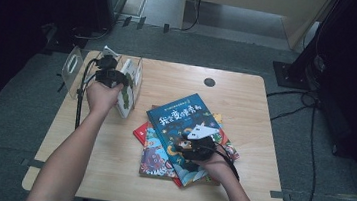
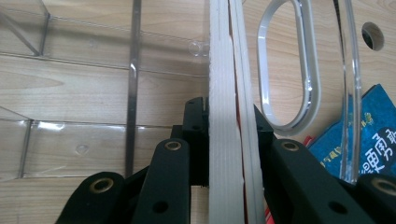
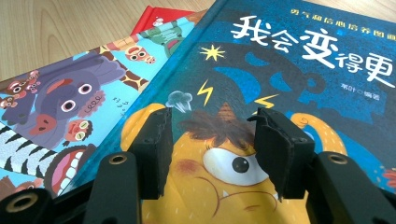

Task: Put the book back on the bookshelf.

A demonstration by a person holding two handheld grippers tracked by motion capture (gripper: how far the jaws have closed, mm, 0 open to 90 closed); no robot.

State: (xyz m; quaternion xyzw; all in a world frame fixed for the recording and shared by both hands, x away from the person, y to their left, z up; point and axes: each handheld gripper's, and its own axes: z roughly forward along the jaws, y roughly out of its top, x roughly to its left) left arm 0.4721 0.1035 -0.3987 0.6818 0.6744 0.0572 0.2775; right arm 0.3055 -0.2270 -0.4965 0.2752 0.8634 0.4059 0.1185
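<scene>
My left gripper [image 2: 227, 119] is shut on the page edge of a thin white book [image 2: 224, 70] that stands upright inside a clear acrylic rack [image 2: 286, 70]. From above, that left gripper [image 1: 110, 76] holds the white book [image 1: 128, 89] at the rack [image 1: 73, 65] on the table's far left. Over a stack of picture books, my right gripper [image 3: 212, 140] hangs open just above the blue book [image 3: 308, 79] on top, nothing between its jaws. In the high view the right gripper [image 1: 193, 142] is over the near part of the blue book [image 1: 180, 115].
Under the blue book lie an animal-cover book [image 3: 60, 102] and a red book [image 3: 156, 14]. The wooden table [image 1: 108, 173] has a round cable hole [image 1: 209, 82] at its far edge. Cables trail on the grey floor [image 1: 312, 145] to the right.
</scene>
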